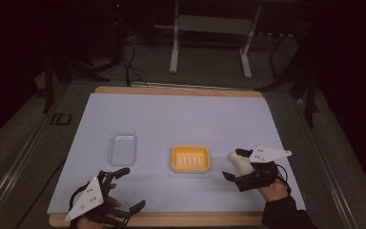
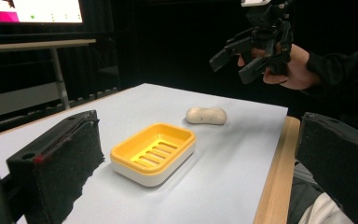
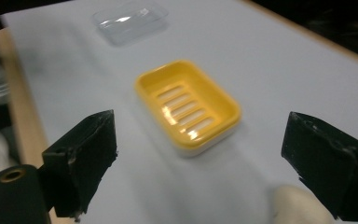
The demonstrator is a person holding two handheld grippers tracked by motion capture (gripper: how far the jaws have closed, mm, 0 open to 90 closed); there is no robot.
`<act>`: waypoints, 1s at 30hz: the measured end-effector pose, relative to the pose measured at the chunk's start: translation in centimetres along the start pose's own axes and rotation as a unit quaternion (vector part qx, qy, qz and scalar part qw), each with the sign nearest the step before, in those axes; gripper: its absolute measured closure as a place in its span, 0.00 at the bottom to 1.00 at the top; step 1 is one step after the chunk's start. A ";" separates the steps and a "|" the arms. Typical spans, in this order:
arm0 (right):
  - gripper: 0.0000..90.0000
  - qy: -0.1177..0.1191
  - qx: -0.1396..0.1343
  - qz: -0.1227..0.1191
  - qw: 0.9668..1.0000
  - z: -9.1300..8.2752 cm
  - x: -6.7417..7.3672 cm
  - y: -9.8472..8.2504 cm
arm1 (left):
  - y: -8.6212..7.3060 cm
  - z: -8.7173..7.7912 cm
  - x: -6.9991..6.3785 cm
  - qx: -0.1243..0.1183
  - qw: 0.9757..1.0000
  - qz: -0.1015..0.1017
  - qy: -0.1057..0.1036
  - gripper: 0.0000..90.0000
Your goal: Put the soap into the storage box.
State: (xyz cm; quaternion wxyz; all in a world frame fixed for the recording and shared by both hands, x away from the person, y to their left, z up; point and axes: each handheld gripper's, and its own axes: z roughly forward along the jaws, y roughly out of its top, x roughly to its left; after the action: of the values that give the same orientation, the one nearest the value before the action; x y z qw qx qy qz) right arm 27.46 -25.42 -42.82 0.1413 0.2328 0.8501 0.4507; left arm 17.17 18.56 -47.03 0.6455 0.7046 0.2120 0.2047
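The soap [image 1: 239, 162] lies on the white sheet [image 1: 181, 114] toward the table's right edge, just right of the yellow dish [image 1: 190, 159], which sits near the middle of the near half. In the left gripper view the soap [image 2: 206, 115] rests flat on the sheet, apart from the dish [image 2: 153, 152]. The right gripper [image 1: 233, 164] hangs above the soap with its jaws spread wide and nothing clamped between them; in the left gripper view it [image 2: 235, 58] is clearly lifted off the table. In the right gripper view the soap [image 3: 298, 205] shows by the right jaw, with the dish [image 3: 189, 105] ahead. The left gripper [image 1: 126, 188] sits at the near left corner, jaws wide apart and empty. A clear lid [image 1: 123, 148] lies left of the dish.
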 end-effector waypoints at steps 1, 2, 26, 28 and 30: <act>0.11 -0.006 0.002 -0.005 1.000 -0.1 0.0 0.0 | 0.0 0.0 0.0 0.000 1.000 -0.001 0.000 0.01; 0.11 0.002 0.008 -0.006 1.000 -0.2 0.0 0.0 | 0.0 0.0 0.0 0.002 1.000 -0.001 0.000 0.01; 0.13 0.012 0.170 -0.002 0.985 0.5 -0.4 -0.6 | -0.2 0.4 -0.1 0.017 1.000 0.001 -0.010 0.01; 0.12 0.008 0.194 0.002 0.981 0.6 -0.4 -0.8 | -0.2 0.4 -0.1 0.018 1.000 0.002 -0.011 0.01; 0.13 0.010 0.214 0.009 0.977 0.8 -0.4 -0.9 | -0.2 0.4 -0.1 0.020 1.000 0.002 -0.011 0.01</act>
State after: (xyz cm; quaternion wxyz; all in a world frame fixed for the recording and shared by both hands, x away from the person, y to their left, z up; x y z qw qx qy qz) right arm 27.94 -25.50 -44.03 0.0754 0.2609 0.9262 0.2617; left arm 17.28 18.19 -47.30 0.6333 0.7198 0.2078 0.1941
